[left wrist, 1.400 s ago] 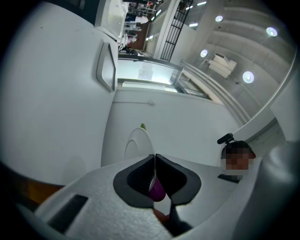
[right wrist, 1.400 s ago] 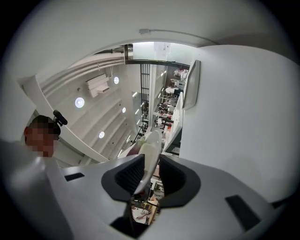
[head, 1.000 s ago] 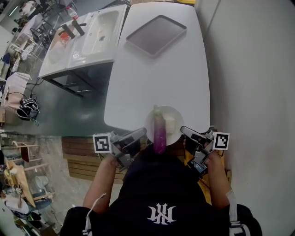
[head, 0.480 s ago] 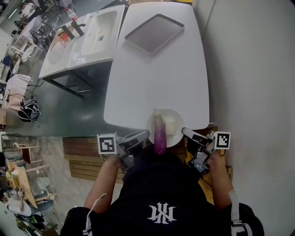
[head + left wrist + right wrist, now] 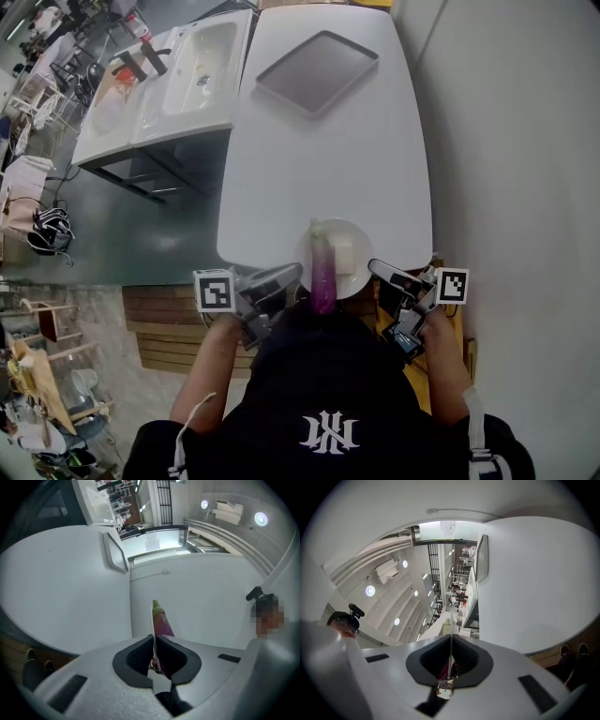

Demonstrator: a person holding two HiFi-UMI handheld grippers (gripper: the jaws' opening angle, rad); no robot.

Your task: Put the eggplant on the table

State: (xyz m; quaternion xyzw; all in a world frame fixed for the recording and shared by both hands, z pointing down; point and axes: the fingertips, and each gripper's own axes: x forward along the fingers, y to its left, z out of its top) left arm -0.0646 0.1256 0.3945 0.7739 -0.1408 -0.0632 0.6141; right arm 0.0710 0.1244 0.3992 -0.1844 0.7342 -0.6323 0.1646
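A purple eggplant (image 5: 323, 267) with a green tip lies on a round white plate (image 5: 362, 236) at the near edge of the white table (image 5: 328, 159). A pale block (image 5: 344, 254) lies beside it on the plate. My left gripper (image 5: 286, 279) is shut on the plate's left rim, my right gripper (image 5: 378, 270) on its right rim. In the left gripper view the thin plate edge (image 5: 153, 629) runs between the closed pads of the left gripper (image 5: 154, 641), with the eggplant (image 5: 161, 622) just beyond. In the right gripper view the right gripper (image 5: 451, 641) pinches the plate edge (image 5: 451, 632).
A grey rectangular tray (image 5: 317, 70) lies at the table's far end. A white double sink unit (image 5: 173, 80) stands to the table's left, across a gap of grey floor. A pale wall (image 5: 506, 141) runs along the table's right side.
Both grippers and the plate with the eggplant have shifted slightly at the table's near edge. Both grips stay shut on the rim.
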